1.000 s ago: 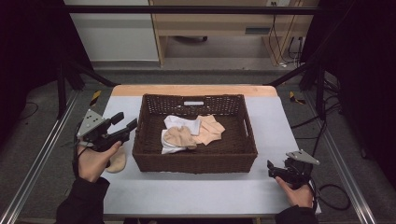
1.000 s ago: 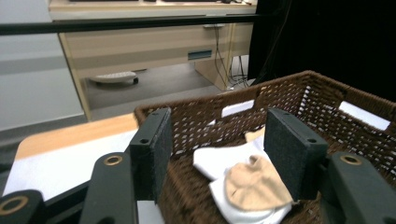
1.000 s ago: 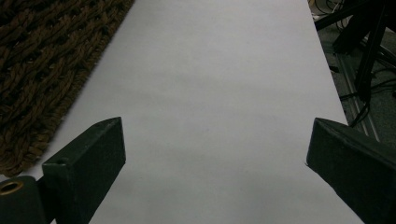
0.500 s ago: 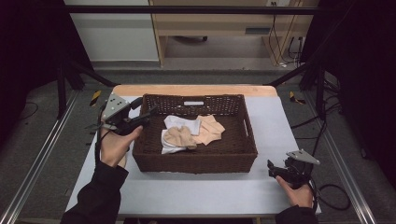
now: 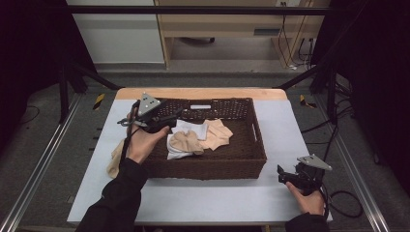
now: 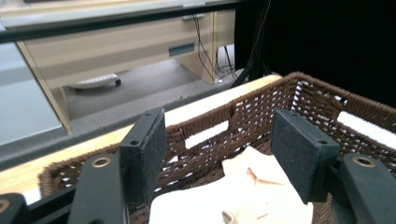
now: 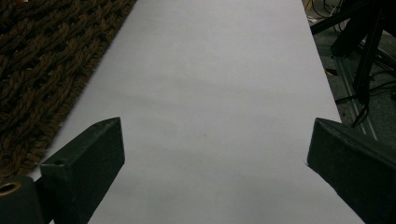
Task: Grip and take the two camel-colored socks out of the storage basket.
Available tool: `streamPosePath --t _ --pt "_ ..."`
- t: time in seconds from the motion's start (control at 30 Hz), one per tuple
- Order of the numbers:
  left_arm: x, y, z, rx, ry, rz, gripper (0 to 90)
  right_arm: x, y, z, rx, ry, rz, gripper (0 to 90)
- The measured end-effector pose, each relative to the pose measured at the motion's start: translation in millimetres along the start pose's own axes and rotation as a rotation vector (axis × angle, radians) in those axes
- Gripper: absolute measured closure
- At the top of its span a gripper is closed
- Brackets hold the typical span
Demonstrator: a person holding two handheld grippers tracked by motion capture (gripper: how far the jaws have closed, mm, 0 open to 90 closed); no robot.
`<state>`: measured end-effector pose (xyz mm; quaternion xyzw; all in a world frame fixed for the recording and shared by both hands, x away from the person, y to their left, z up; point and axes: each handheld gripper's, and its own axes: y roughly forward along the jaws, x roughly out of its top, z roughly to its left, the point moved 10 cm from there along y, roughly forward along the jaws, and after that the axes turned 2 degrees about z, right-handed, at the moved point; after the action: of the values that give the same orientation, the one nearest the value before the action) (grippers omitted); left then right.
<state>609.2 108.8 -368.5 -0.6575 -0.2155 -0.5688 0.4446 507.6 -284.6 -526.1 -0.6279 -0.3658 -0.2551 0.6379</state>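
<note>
My left gripper [image 5: 171, 117], jaws just opening wide and empty, hovers over the basket's [image 5: 251, 159] left rim, socks [image 5: 186, 142] lying inside. Next I judge: lower onto a sock and close. My right gripper [image 5: 290, 176] rests open on the table [image 5: 203, 198].

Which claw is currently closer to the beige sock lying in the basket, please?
The left. The left claw hovers open over the basket's far-left corner, just beside the beige sock; the right claw rests outside the basket's near-right corner.
</note>
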Motion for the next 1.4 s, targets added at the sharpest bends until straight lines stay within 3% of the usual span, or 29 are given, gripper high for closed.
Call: streamPosePath --t 0.23,0.63,0.93,1.03,1.17,1.4 --pt "-19.5 23.8 -2.3 -0.002 -0.004 0.058 35.0 -0.3 0.5 0.5 0.0 0.001 0.004 4.5" --pt "-67.0 56.5 1.4 0.014 0.042 0.212 33.4 -0.2 0.4 0.6 0.002 0.002 0.004 4.6" --pt "-92.9 61.2 3.5 0.004 0.037 0.309 33.3 -0.8 0.8 0.9 0.002 0.003 0.009 4.8" --pt "-104.7 61.9 3.0 -0.004 0.041 0.37 32.7 -0.8 0.7 1.3 0.005 0.0 0.009 4.8" --pt "-112.0 63.3 4.5 -0.001 0.03 0.407 32.7 -0.8 0.5 1.3 0.004 0.002 0.008 4.8" --pt "-124.9 63.7 6.3 -0.005 0.05 0.478 34.8 -1.3 1.0 2.0 0.006 -0.001 0.011 4.8"
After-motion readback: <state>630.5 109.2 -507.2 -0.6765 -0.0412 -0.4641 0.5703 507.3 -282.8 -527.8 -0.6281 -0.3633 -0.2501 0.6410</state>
